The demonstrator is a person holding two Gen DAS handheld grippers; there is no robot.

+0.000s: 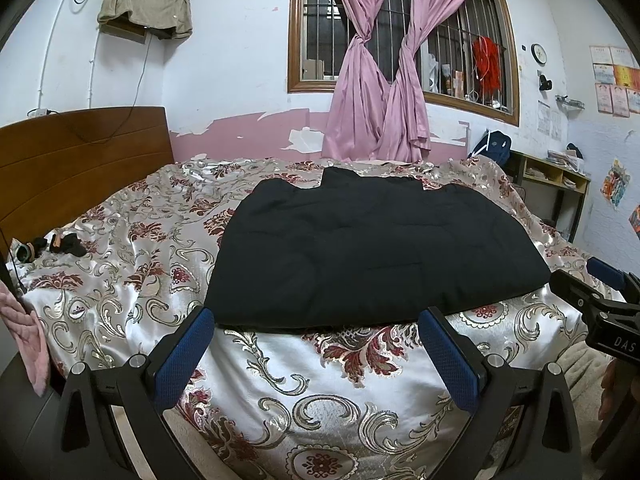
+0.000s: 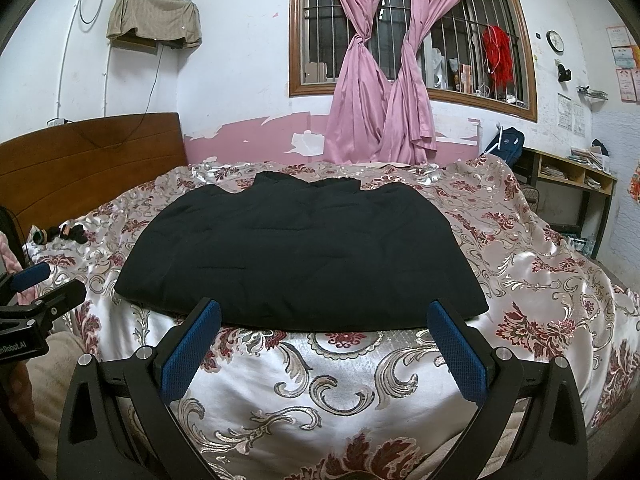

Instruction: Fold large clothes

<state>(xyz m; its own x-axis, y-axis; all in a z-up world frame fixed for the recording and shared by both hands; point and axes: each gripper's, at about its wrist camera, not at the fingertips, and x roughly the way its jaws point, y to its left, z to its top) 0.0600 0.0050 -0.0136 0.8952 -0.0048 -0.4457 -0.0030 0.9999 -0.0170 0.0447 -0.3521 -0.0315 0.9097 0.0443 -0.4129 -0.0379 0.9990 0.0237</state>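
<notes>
Two tongs: left tongs (image 1: 316, 322) and right tongs (image 2: 324, 314), both spread wide and holding nothing
Garment: black padded jacket (image 1: 372, 252) lies flat on the bed, just beyond both tongs
Bed: floral satin bedspread (image 1: 304, 376), wooden headboard (image 1: 80, 160) at left
Wall: pink curtains (image 1: 380, 80) knotted at the barred window

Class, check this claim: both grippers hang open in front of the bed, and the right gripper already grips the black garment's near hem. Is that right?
Not quite. Both hang open, but the right gripper holds nothing: in the right wrist view the black garment lies untouched on the bedspread. The left gripper is equally empty.
</notes>
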